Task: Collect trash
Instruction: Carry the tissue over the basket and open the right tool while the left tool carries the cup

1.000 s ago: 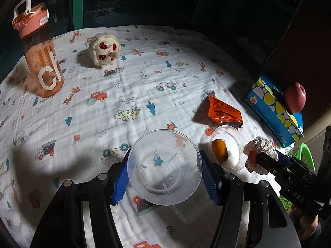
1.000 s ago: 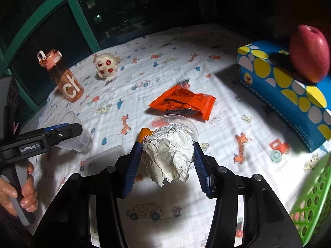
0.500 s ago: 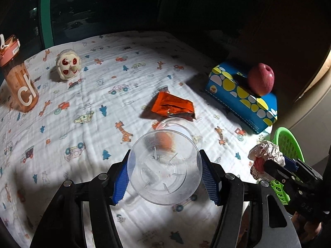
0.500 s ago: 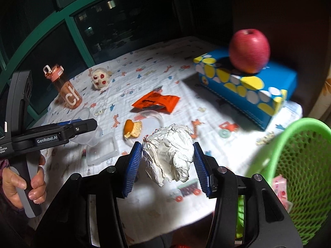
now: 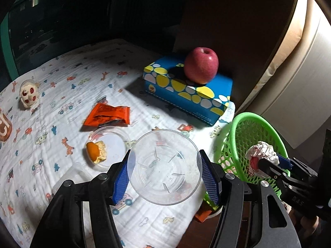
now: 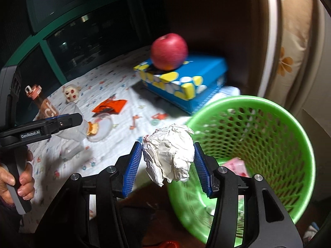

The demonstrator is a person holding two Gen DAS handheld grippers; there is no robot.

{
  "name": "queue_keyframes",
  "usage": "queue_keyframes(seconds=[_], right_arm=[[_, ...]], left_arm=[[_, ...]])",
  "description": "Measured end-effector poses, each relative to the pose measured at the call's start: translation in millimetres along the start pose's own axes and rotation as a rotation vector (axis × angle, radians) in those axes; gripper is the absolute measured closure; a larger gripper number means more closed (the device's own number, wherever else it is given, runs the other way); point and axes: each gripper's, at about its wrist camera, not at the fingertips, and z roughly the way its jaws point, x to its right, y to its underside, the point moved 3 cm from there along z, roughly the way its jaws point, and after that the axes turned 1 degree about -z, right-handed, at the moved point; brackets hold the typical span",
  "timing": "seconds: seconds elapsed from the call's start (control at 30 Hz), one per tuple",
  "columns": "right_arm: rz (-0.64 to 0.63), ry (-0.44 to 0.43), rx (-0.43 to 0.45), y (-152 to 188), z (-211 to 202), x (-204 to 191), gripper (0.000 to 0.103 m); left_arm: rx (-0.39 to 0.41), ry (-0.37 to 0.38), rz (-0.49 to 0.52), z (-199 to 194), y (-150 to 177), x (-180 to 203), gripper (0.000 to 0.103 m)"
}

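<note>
My left gripper (image 5: 164, 174) is shut on a clear plastic cup (image 5: 164, 167), held above the table's front right edge. My right gripper (image 6: 168, 163) is shut on a crumpled white paper ball (image 6: 170, 156), held beside the rim of the green mesh basket (image 6: 269, 111). The paper ball (image 5: 261, 152) and basket (image 5: 235, 128) also show in the left wrist view. An orange wrapper (image 5: 108, 115) and a clear lid (image 5: 115, 144) with an orange food scrap (image 5: 95, 152) lie on the printed tablecloth (image 5: 62, 82).
A blue dotted tissue box (image 5: 186, 91) with a red apple (image 5: 201, 65) on it stands at the table's right. A small toy head (image 5: 29, 96) and an orange bottle (image 6: 42, 103) stand at the far left. The basket holds a pink item (image 6: 236, 166).
Both grippers have moved right, away from the table's middle toward the green basket, each still holding its item. The paper ball is now beside the basket rim.
</note>
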Motion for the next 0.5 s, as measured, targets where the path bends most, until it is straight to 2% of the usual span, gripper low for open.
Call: queue_keyframes(seconds=[0.33, 0.43, 0.5], right_arm=[[0.088, 0.113, 0.011, 15.3, -22.3, 70.0, 0.050], [0.112, 0.141, 0.015, 19.0, -27.8, 86.1, 0.038], [0.123, 0.149, 0.019, 21.2, -31.8, 94.0, 0.036]], left_arm=[[-0.016, 0.070, 0.106, 14.7, -8.0, 73.3, 0.043], [-0.024, 0.083, 0.138, 20.9, -8.6, 94.3, 0.043], [-0.033, 0.091, 0.156, 26.0, -8.2, 106.7, 0.043]])
